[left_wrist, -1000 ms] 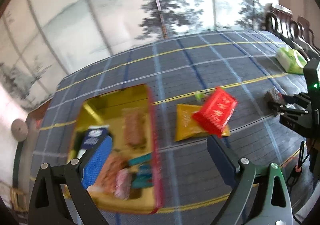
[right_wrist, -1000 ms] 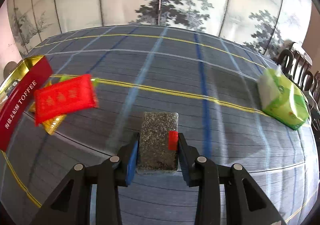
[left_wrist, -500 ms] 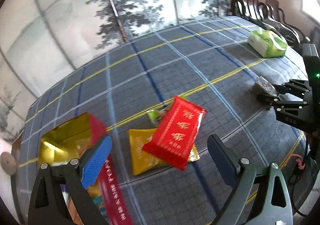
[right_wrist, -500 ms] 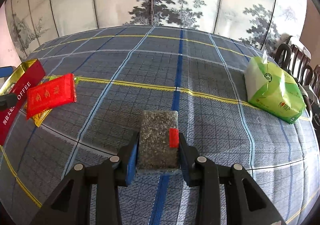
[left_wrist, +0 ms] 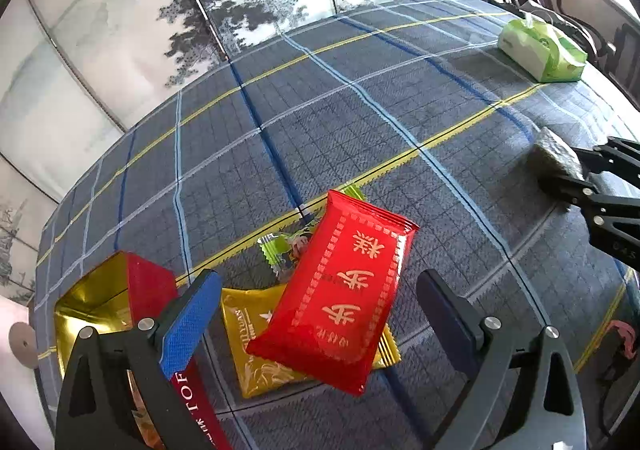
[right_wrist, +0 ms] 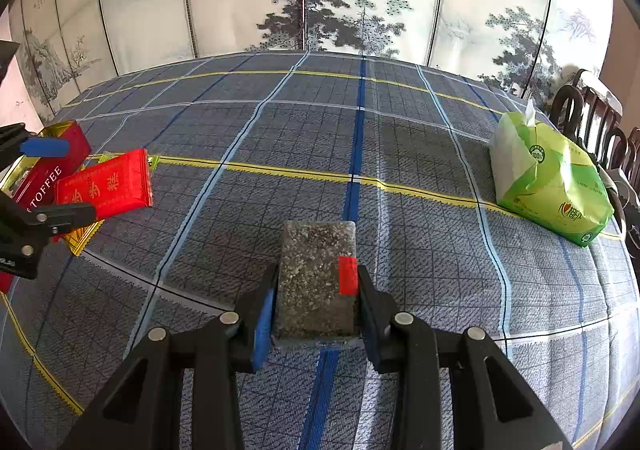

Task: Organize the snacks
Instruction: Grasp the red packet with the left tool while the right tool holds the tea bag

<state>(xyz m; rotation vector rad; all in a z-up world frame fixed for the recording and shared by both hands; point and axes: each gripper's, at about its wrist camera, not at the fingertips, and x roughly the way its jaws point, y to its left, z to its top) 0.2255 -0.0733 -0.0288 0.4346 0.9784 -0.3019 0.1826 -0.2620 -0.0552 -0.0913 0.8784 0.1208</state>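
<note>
Covering the table, a plaid cloth [right_wrist: 400, 153] carries everything. At its left edge sits the red toffee tin [right_wrist: 52, 169], with a red packet [left_wrist: 340, 290] beside it, lying on a yellow packet [left_wrist: 260, 354]. Tilted downward, the left gripper [left_wrist: 320, 314] hangs spread wide above the red packet, gripping nothing. Also angled down, the right gripper [right_wrist: 316, 302] clamps a grey speckled bar [right_wrist: 316, 282].
</note>
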